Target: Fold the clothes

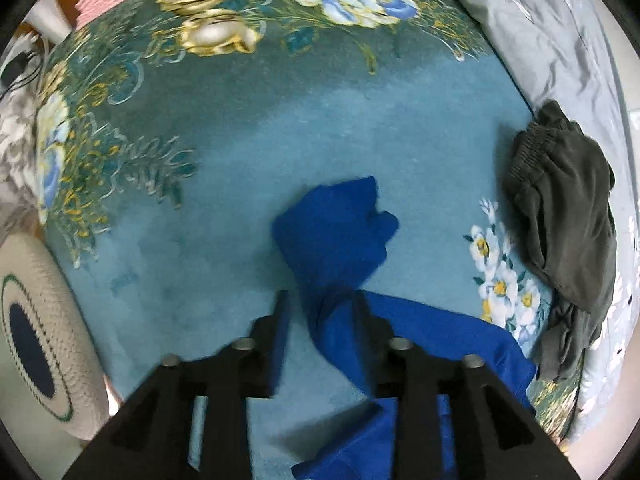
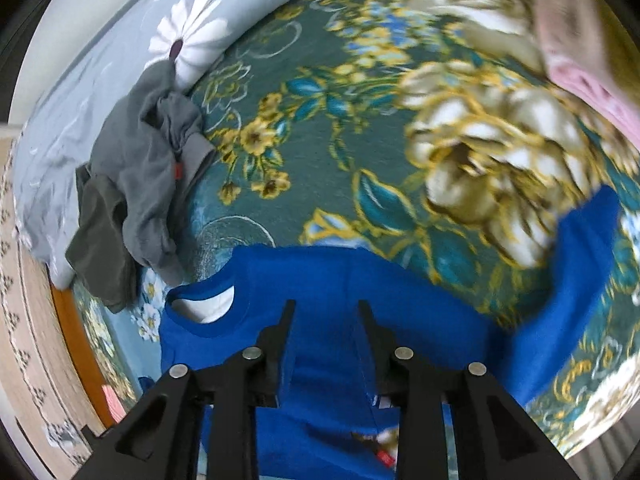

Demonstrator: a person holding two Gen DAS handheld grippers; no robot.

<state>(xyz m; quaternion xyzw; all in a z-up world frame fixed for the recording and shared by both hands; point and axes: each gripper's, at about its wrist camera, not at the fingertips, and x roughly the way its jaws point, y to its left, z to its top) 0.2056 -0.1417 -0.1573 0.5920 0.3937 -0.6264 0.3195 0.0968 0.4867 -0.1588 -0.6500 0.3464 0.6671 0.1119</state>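
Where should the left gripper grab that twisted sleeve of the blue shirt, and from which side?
Probably at the sleeve cuff end, coming straight down: it lies bunched on the blanket, while the twisted neck sits by the left gripper.

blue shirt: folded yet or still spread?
Not folded. The blue shirt lies loosely spread on the blanket, neckline open, one sleeve twisted and bunched.
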